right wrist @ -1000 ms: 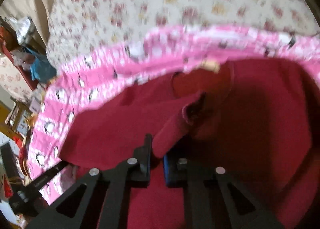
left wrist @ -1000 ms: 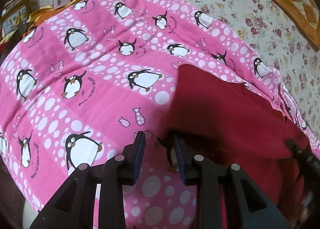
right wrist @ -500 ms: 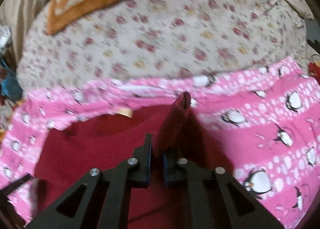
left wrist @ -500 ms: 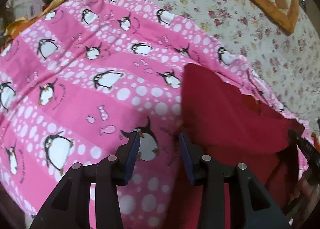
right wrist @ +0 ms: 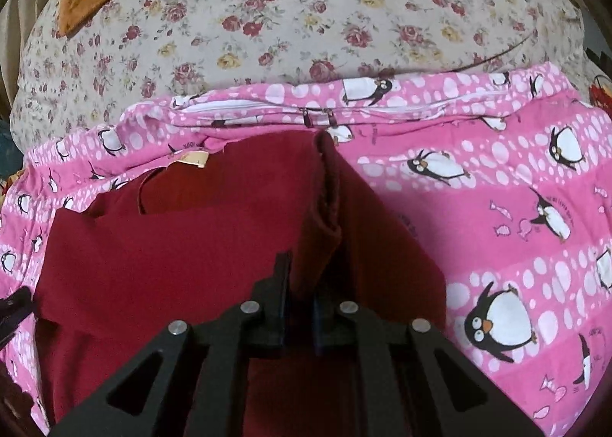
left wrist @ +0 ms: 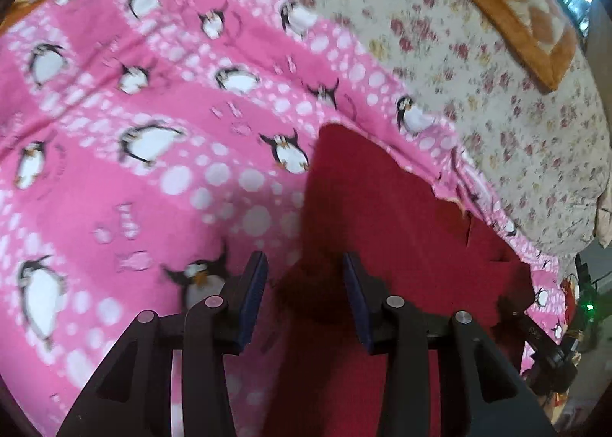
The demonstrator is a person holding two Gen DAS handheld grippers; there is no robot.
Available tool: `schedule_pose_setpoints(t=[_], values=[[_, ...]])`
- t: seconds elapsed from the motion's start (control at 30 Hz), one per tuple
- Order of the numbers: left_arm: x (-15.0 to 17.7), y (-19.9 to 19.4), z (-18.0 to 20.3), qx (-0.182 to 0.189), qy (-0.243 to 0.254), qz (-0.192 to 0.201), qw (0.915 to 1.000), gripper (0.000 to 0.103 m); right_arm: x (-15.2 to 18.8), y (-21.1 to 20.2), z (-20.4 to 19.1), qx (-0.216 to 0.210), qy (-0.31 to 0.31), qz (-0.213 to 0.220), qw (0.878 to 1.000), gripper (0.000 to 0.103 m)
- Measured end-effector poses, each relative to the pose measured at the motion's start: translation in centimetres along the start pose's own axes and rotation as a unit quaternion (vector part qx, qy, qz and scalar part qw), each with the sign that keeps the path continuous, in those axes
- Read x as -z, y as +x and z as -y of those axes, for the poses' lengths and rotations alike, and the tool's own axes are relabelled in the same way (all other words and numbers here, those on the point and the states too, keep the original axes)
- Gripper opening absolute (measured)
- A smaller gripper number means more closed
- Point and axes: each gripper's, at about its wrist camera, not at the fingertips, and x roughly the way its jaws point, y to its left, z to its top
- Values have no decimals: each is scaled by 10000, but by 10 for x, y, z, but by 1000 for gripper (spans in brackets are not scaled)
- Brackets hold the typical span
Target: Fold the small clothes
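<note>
A dark red garment (left wrist: 375, 215) lies on a pink penguin-print blanket (left wrist: 153, 154). In the right wrist view the garment (right wrist: 172, 246) is spread flat with its neck label at the far edge. My right gripper (right wrist: 300, 284) is shut on a fold of the red garment and holds that edge lifted in a ridge. My left gripper (left wrist: 304, 284) is open, its jaws wide apart over the garment's left edge, with nothing between them. The right gripper's tip shows at the right edge of the left wrist view (left wrist: 550, 356).
The pink blanket (right wrist: 497, 207) lies on a bed with a cream floral sheet (right wrist: 306, 16). An orange checked cushion (left wrist: 508, 5) lies at the far side. The blanket's zipped edge (right wrist: 317, 112) runs just beyond the garment.
My left gripper has moved right, from over the pink blanket onto the garment's left edge, still open. My right gripper has carried the pinched fold rightward and now holds it steady.
</note>
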Motion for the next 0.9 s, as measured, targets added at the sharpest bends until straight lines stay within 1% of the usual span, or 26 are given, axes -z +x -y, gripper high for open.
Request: schedule_pose_setpoints(t=[0.07, 0.13, 0.17, 0.2, 0.23, 0.27, 0.3, 0.37, 0.4, 0.43, 0.47, 0.5, 0.53, 0.57, 0.6, 0.63, 0.67, 0.77, 0.87, 0.9], values=[[1, 13, 3, -86, 31, -138, 9999, 20, -1, 2, 3, -96, 67, -36, 9999, 11], [3, 14, 5, -142, 153, -35, 9998, 18, -1, 4, 5, -198, 127, -96, 9997, 13], [4, 13, 7, -189, 229, 7, 9996, 7, -1, 5, 5, -211, 132, -108, 9996, 13], [4, 12, 7, -241, 279, 17, 9993, 2, -1, 5, 5, -217, 124, -109, 9996, 13], [4, 10, 6, -253, 269, 37, 9993, 0, -2, 2, 3, -253, 97, -104, 9996, 13], [4, 7, 5, -252, 238, 77, 9994, 0, -2, 0, 2, -306, 82, -98, 9995, 13], [4, 3, 5, -254, 229, 144, 9993, 0, -3, -7, 0, -440, 74, -28, 9990, 13], [3, 1, 4, -301, 253, 179, 9991, 0, -4, -17, -1, -558, 46, 119, 9984, 13], [3, 2, 4, -332, 286, 145, 9989, 0, -4, -20, -2, -467, -24, 186, 9987, 13], [3, 6, 4, -371, 322, 97, 9987, 0, -5, -19, -2, -258, -111, 181, 9994, 13], [4, 8, 5, -405, 365, 77, 9985, 0, -5, -12, 0, 7, -223, 80, 9997, 13], [5, 8, 7, -436, 395, 96, 9982, 0, -4, 1, 4, 171, -260, -193, 9993, 13], [5, 8, 8, -456, 423, 114, 9980, 0, -2, 8, 10, 119, -162, -361, 9991, 13], [5, 6, 9, -469, 442, 126, 9978, 0, -2, 6, 18, -51, 36, -310, 9995, 13], [5, 5, 9, -468, 434, 134, 9979, 0, -3, 1, 22, -112, 117, -238, 9996, 14], [5, 5, 8, -463, 410, 142, 9980, 0, -3, -4, 24, -143, 180, -189, 9996, 19], [5, 3, 8, -452, 373, 158, 9982, 0, -3, -8, 28, -133, 250, -158, 9995, 21], [6, -5, 9, -408, 330, 234, 9983, 0, -3, -25, 37, -210, 442, -66, 9988, 22], [8, -14, 14, -324, 434, 382, 9978, 1, -5, -39, 36, -281, 456, 116, 9985, 22], [9, -17, 17, -295, 492, 462, 9973, 4, -7, -44, 34, -307, 444, 219, 9983, 22]])
